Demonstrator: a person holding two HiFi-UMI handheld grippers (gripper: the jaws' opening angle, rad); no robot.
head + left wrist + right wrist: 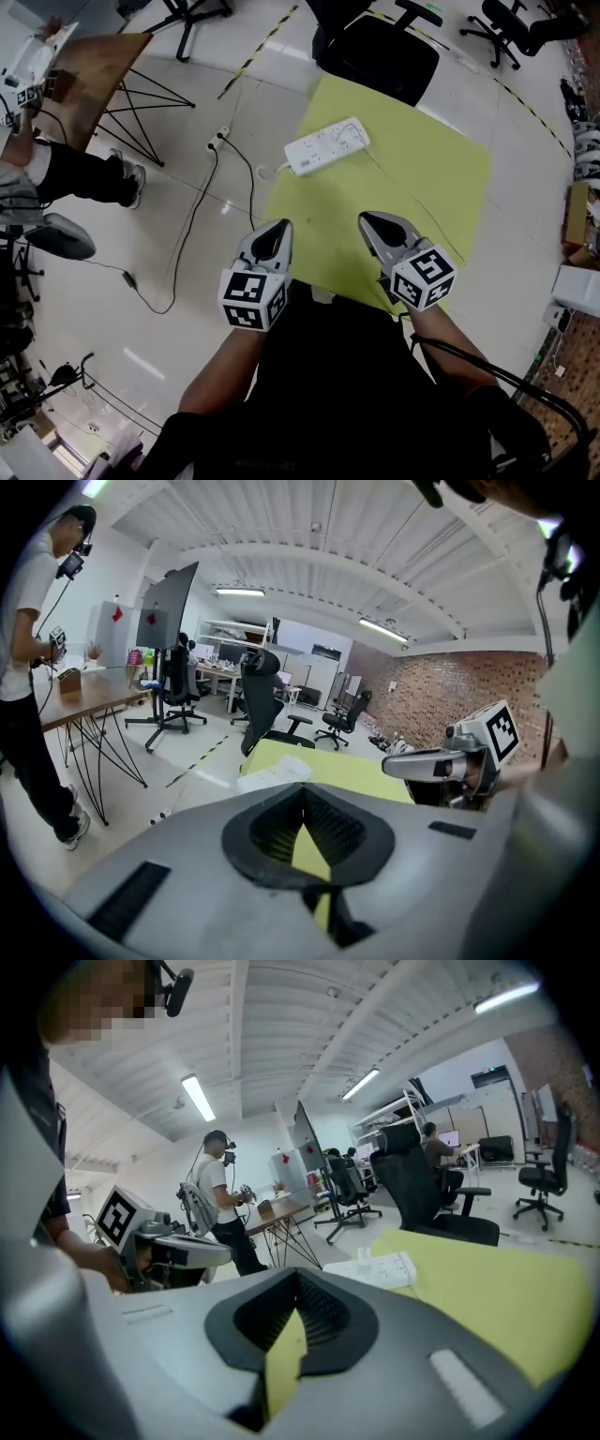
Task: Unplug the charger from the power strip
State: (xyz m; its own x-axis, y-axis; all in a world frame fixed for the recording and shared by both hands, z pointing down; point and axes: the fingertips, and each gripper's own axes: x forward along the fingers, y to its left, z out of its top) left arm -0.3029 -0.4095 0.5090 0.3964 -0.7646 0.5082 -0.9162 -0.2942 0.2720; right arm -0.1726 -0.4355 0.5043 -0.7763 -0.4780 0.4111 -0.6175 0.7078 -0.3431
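Power strip [326, 145], white, lies flat on the yellow-green counter [441, 178] toward its 11 o'clock corner. A small white charger [364, 1256] stands plugged into it. Left tool [277, 226] and right tool [371, 218] hang side by side at the 6 o'clock edge, well apart from the strip. Both are pinched fully together and hold nothing.

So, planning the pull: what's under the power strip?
The power strip lies flat on a yellow-green surface. The patch right beneath it is covered, so anything there cannot be seen.
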